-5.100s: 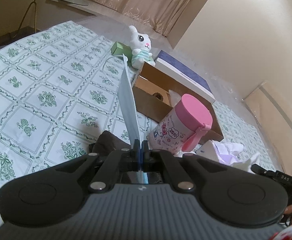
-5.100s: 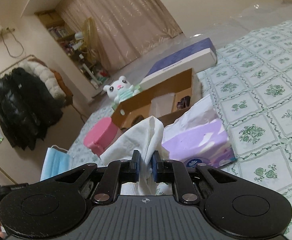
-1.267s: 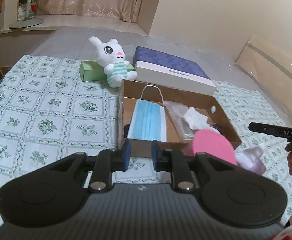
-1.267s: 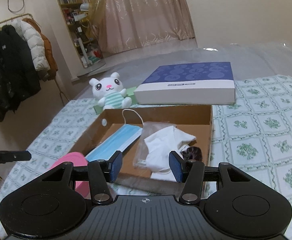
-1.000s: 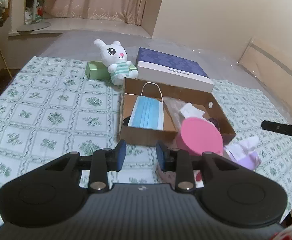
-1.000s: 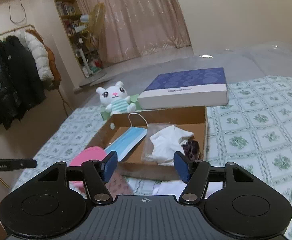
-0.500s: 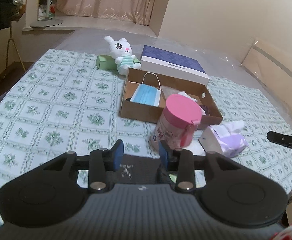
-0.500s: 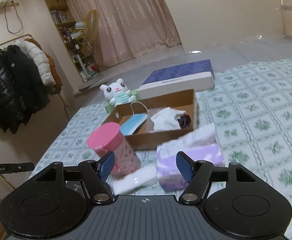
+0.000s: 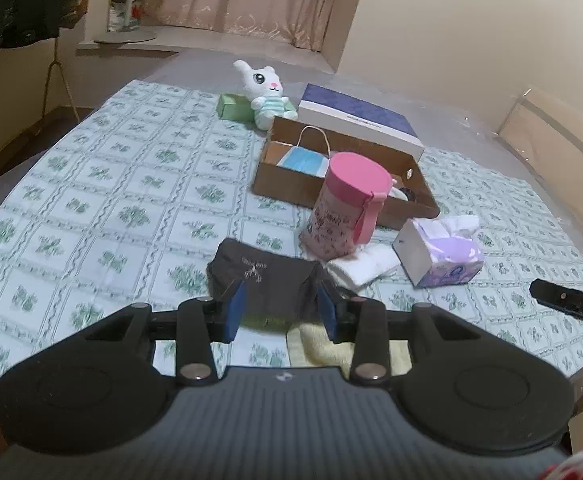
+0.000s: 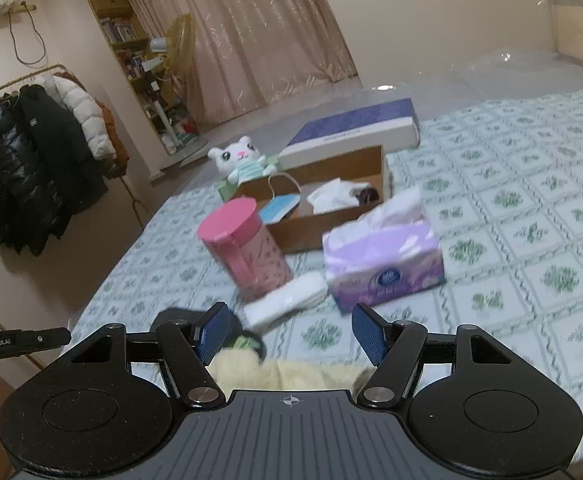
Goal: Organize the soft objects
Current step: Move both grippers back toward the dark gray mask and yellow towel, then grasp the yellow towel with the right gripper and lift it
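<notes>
Blue mask (image 9: 305, 159) + white cloth (image 10: 333, 196) in box (image 9: 291, 190); dark garment (image 9: 263, 280), yellow towel (image 10: 291, 376) left. Left gripper (image 9: 280, 316), right gripper (image 10: 290, 334) agape, empty.

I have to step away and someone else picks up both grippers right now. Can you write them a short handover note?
Left gripper: open, empty, over the near edge of the dark folded garment.
Right gripper: open, empty, above the yellow towel.
Done: blue face mask and white cloth lie in the cardboard box.
Left on the bed: dark garment, yellow towel, white folded cloth beside the pink canister, the tissue pack, and the plush bunny behind the box.
Probable next move: the dark garment.
</notes>
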